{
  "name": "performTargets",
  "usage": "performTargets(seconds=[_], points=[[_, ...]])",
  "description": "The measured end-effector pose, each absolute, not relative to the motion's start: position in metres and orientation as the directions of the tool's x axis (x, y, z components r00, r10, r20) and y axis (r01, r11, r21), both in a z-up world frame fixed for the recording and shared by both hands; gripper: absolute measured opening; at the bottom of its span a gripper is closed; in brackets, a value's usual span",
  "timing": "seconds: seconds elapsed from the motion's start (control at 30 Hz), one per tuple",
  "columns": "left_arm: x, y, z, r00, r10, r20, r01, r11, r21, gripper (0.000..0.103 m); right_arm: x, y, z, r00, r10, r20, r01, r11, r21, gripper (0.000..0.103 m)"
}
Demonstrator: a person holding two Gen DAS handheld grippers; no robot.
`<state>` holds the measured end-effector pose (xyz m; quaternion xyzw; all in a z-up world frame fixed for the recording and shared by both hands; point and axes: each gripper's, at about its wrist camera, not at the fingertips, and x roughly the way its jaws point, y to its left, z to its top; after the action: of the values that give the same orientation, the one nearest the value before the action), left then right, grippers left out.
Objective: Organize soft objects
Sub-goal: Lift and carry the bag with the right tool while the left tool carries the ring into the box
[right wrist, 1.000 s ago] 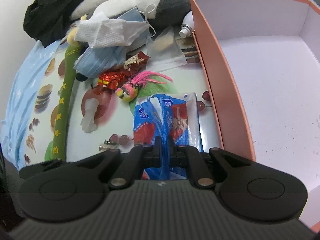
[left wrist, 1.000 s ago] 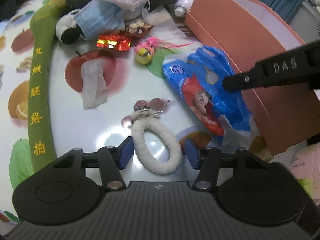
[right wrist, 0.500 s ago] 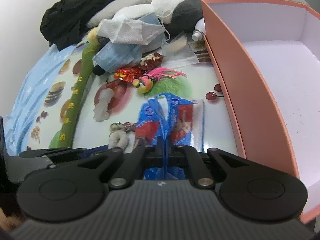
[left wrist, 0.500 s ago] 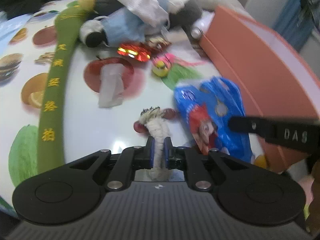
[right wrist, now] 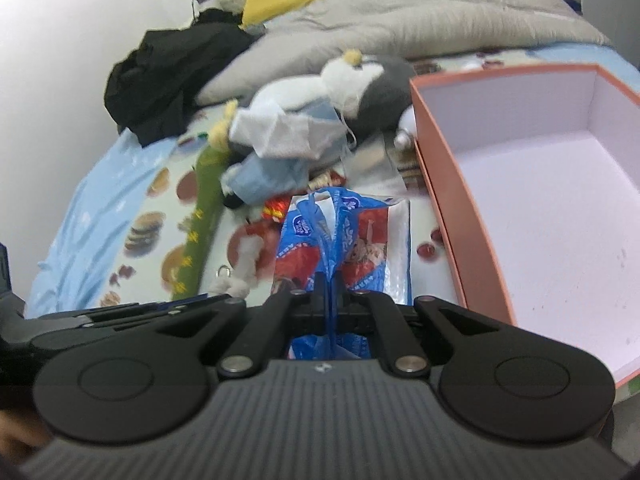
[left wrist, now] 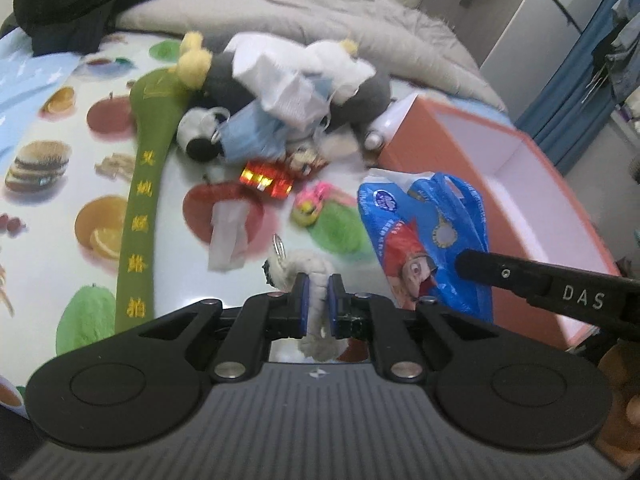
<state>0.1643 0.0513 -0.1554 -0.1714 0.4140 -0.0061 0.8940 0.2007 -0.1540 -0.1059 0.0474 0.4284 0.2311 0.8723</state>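
Observation:
My left gripper [left wrist: 316,296] is shut on a white fluffy hair loop [left wrist: 318,276] with a metal keyring and holds it above the fruit-print cloth. It also shows in the right wrist view [right wrist: 240,286]. My right gripper [right wrist: 330,292] is shut on the handle of a blue plastic tissue pack [right wrist: 344,240], lifted beside the open salmon box [right wrist: 452,208]. In the left wrist view the pack [left wrist: 424,236] hangs from the right gripper's black finger [left wrist: 520,274], next to the box [left wrist: 560,184].
A pile of a grey-white plush [left wrist: 352,76], face masks [left wrist: 264,136] and a green plush stick [left wrist: 144,184] lies at the back. A red foil wrapper [left wrist: 266,178], a pink-yellow toy [left wrist: 308,204] and a tissue [left wrist: 228,236] lie on the cloth. Grey bedding [right wrist: 400,20] is behind.
My left gripper closed on the white loop and raised it off the cloth. My right gripper lifted the blue pack higher, toward the box.

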Motion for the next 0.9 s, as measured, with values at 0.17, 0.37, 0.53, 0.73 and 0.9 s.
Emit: performTargets(seconds=[0.17,0.37,0.53,0.73,0.9], points=[[0.168,0.043,-0.117,0.698,-0.171,-0.695,-0.089,0.943,-0.321,0.012,0.200,-0.157,-0.074,0.568,0.454,-0.686,-0.380,0.884,0.271,0.005],[0.182,0.023,-0.070,0.743,-0.202,-0.638,-0.018,0.947,-0.321,0.012,0.201,-0.177,-0.037,0.634,0.452,-0.627,-0.365,0.890,0.273,0.005],[0.195,-0.003,-0.036,0.771,-0.243,-0.589,0.048,0.944,-0.328,0.012,0.204,-0.201,-0.015,0.681,0.427,-0.595,-0.339,0.904,0.261,0.005],[0.216,-0.044,-0.016,0.775,-0.303,-0.555,0.129,0.935,-0.331,0.012,0.210,-0.237,-0.002,0.732,0.370,-0.572,-0.281,0.929,0.242,0.005],[0.241,-0.086,-0.026,0.732,-0.358,-0.580,0.186,0.924,-0.335,0.012,0.224,-0.267,-0.014,0.741,0.312,-0.595,-0.211,0.949,0.236,0.005]])
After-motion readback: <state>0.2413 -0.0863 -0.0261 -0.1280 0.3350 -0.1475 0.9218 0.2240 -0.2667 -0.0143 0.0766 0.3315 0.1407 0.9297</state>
